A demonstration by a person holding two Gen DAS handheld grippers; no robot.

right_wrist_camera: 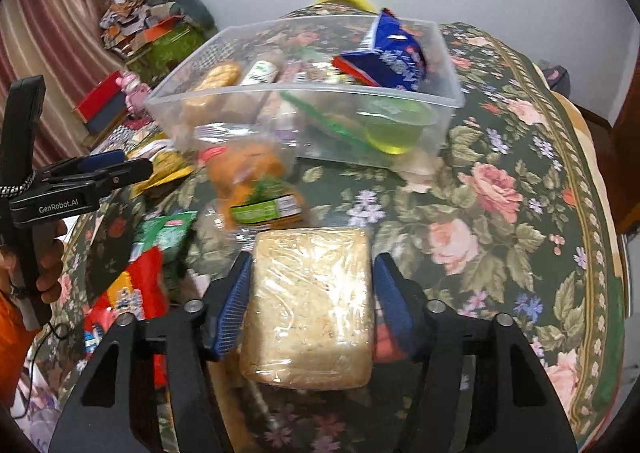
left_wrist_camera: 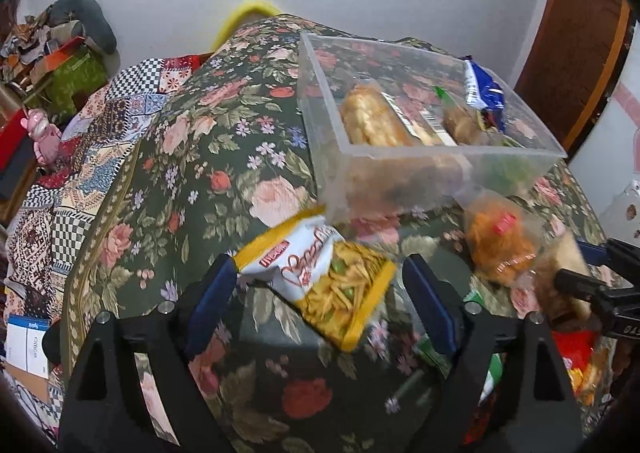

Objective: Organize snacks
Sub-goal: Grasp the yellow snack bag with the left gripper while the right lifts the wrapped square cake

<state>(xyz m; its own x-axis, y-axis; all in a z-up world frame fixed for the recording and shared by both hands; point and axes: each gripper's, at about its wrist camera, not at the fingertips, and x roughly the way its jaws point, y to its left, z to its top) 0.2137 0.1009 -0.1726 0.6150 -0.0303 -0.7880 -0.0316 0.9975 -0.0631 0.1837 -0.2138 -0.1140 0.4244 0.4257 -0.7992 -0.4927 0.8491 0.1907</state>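
A clear plastic bin (left_wrist_camera: pixel 440 169) (right_wrist_camera: pixel 248 101) stands on the floral tablecloth and holds several snacks, among them a blue packet (right_wrist_camera: pixel 384 57) and a green jelly cup (right_wrist_camera: pixel 392 129). My left gripper (left_wrist_camera: pixel 320 285) is open around a white-and-yellow snack packet (left_wrist_camera: pixel 320 277), its pads apart from the packet's edges. My right gripper (right_wrist_camera: pixel 312 289) is shut on a pale plastic-wrapped noodle block (right_wrist_camera: pixel 312 305). An orange snack bag (left_wrist_camera: pixel 500 245) (right_wrist_camera: pixel 256 181) lies in front of the bin. The right gripper also shows at the left wrist view's right edge (left_wrist_camera: pixel 592 285).
Red and green packets (right_wrist_camera: pixel 148 265) lie on the cloth at the left of the right wrist view. The left gripper's body (right_wrist_camera: pixel 76 189) shows there too. A cluttered side area with boxes (left_wrist_camera: pixel 60 69) lies beyond the table's left.
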